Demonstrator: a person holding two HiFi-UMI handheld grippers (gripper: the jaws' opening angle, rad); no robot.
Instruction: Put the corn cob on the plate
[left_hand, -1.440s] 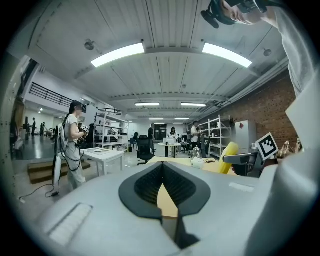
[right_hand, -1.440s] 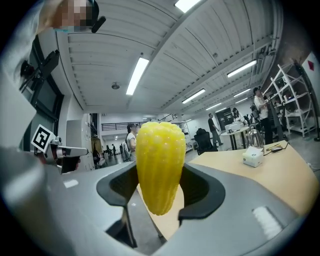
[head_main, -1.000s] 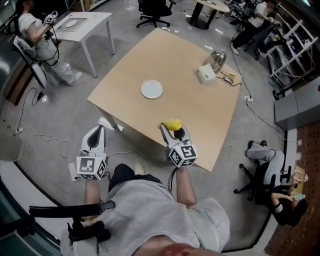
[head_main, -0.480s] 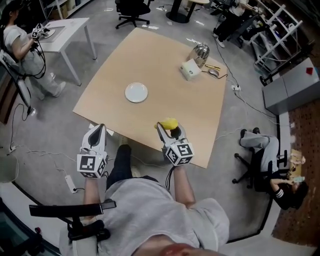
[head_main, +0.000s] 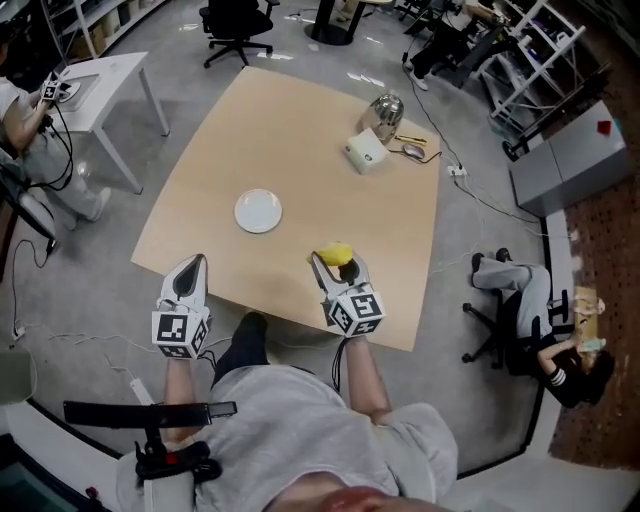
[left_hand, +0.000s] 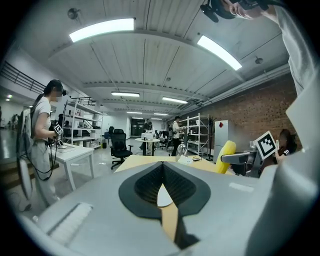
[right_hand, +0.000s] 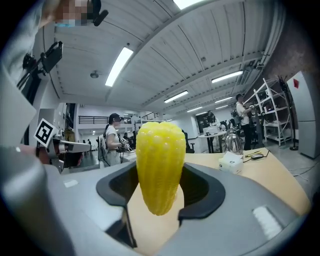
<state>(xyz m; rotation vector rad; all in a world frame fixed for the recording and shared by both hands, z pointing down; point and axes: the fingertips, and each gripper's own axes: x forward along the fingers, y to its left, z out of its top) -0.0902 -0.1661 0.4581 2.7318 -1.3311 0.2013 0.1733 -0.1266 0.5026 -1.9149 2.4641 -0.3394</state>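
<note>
Corn cob (head_main: 337, 252) is held by the right gripper (head_main: 336, 266), whose fingers (head_main: 317, 272) are clamped on its two sides. In the right gripper view the cob (right_hand: 159, 167) stands upright between the fingers, with its rounded top rising above them and its tapered end hanging clear of the gripper body. In the head view the cob is seen just inside the near edge of the table (head_main: 300, 130) and is not on the plate (head_main: 258, 211). The plate (white, round, with nothing on it) lies at about 10 o'clock from the cob and well apart from it.

The left gripper (head_main: 192, 262) is at about 9 o'clock from the right gripper, at the table's near edge. In the left gripper view its fingers (left_hand: 145, 172) are pressed together at the tips, and nothing is held between them.

Toward the far side of the table, a white box (head_main: 364, 153) is noted at about 2 o'clock from the plate. A shiny metal vessel (head_main: 385, 108) stands just beside the box, at its 1 o'clock.
</note>
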